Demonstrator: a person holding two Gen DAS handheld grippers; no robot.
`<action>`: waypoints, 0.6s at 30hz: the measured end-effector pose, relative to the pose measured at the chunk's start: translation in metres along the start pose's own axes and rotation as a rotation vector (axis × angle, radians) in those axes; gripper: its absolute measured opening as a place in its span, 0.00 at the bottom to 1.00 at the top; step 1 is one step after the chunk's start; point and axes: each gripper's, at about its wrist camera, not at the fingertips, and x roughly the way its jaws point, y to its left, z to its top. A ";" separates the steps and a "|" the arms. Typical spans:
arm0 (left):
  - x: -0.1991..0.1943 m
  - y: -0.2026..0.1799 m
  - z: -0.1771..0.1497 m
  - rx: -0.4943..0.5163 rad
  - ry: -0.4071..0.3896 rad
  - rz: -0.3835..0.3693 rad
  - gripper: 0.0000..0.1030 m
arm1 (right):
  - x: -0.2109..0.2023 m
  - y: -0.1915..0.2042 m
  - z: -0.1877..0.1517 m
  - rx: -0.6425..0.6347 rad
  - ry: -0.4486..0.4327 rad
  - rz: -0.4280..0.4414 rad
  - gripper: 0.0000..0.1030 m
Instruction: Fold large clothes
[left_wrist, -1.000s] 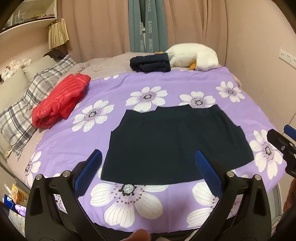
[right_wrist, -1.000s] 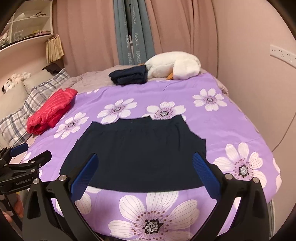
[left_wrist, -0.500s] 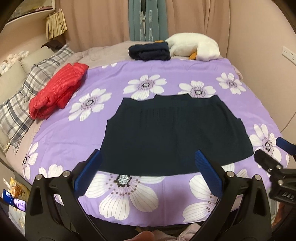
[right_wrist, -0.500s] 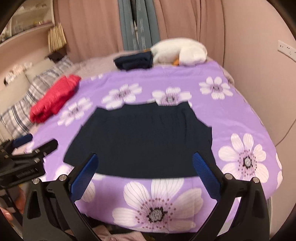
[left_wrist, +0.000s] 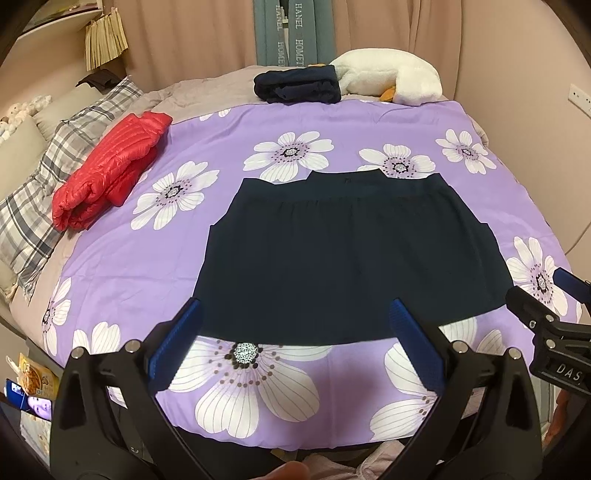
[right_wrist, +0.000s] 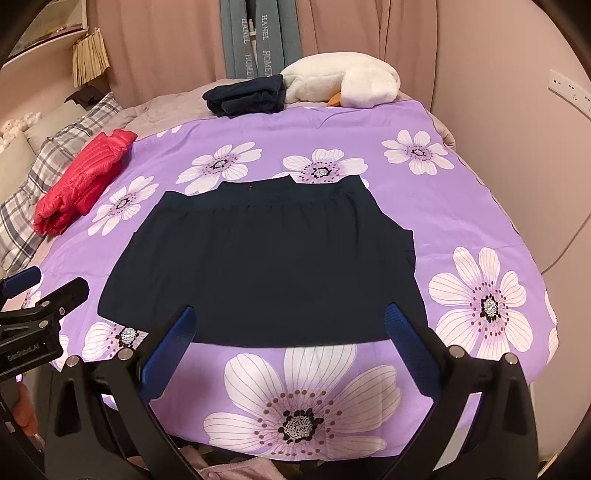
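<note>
A dark navy garment lies spread flat on the purple flowered bedspread, its hem toward me. My left gripper hovers open above the hem's left part, nothing between its blue pads. My right gripper is also open, just above the hem's middle. Each gripper shows at the edge of the other's view: the right one as a black jaw, the left one at the far left.
A folded red puffer jacket lies at the left by plaid pillows. A folded dark garment and a white plush toy sit at the far edge. Curtains and a wall stand behind the bed.
Both grippers have tilted down and edged closer to the garment's hem. The garment has not moved and both grippers stay open.
</note>
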 end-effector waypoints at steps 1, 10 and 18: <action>0.001 0.000 0.000 0.000 0.002 0.000 0.98 | 0.002 0.000 0.000 -0.001 0.005 0.001 0.99; 0.009 0.001 0.000 -0.005 0.021 -0.003 0.98 | 0.008 0.000 0.002 0.005 0.018 -0.009 0.99; 0.011 0.005 -0.001 -0.010 0.027 0.004 0.98 | 0.009 -0.007 0.002 0.017 0.015 -0.037 0.99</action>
